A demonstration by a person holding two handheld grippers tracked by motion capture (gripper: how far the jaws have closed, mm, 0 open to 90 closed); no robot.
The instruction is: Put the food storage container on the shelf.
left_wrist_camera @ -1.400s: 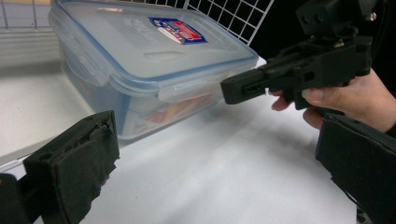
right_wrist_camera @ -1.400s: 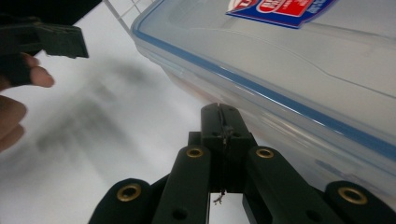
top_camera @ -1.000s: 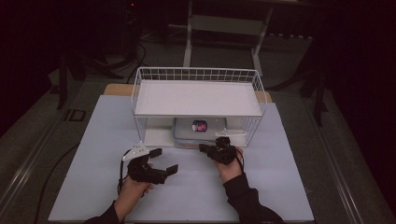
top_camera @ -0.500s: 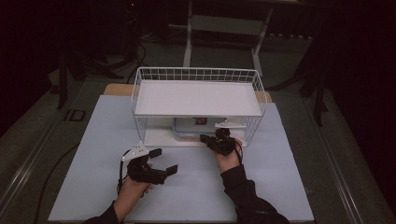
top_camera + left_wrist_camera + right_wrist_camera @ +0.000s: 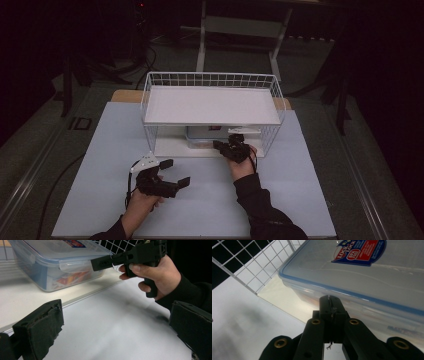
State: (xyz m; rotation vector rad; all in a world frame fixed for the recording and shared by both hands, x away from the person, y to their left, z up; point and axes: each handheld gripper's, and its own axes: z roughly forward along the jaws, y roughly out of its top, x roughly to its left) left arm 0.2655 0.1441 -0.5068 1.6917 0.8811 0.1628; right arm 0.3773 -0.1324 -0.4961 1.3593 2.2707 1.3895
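Right hand-held gripper (image 5: 223,146) closed on clear container's (image 5: 372,277) side latch flap (image 5: 75,265), frame center, under wire rack (image 5: 212,80). Left hand-held gripper (image 5: 176,172) open, empty, lower left on worktop (image 5: 300,200).

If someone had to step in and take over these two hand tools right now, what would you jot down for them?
Right gripper: jaws shut, pinching the front latch flap of the clear plastic box; whether they truly hold it is hard to tell.
Left gripper: jaws open, holding nothing, resting low over the white mat in front of the rack.
Box: under the shelf of the white wire rack, lid on, still inside.
Done: the reach to the box.
Left: probably draw the box out from under the shelf, or unlatch it.
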